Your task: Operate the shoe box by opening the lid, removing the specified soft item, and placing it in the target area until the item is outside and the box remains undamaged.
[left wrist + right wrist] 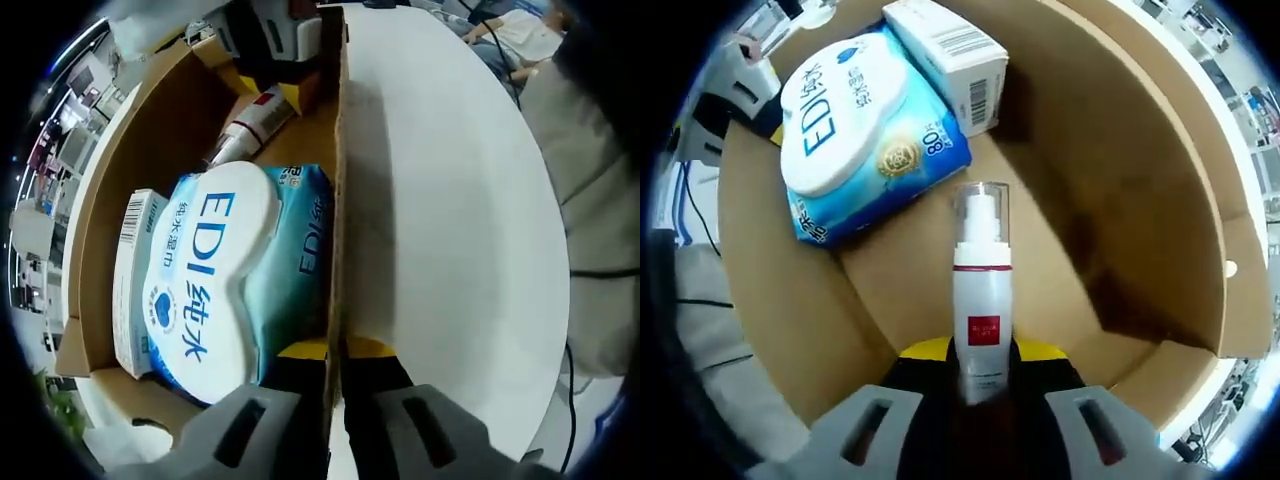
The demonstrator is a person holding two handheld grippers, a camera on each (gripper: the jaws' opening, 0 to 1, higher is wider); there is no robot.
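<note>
With the box [1120, 200] open, the left gripper [335, 350] pinches its wall while the right gripper [980, 355] seemingly clamps the bottle [981, 300]; the wipes [855, 130] lie inside, needing grasping next

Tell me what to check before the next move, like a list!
1. Lid open: ok, the box interior shows.
2. Left hand-held gripper steadies the box: ok, its jaws straddle the cardboard wall.
3. Right hand-held gripper has a grip: ok, jaws sit either side of the spray bottle.
4. Is the bottle the soft item? Not ok, the wipes pack looks like the soft one.
5. Wipes free to lift: ok, nothing lies on top; a small carton sits beside it.
6. Target area: cannot tell.
</note>
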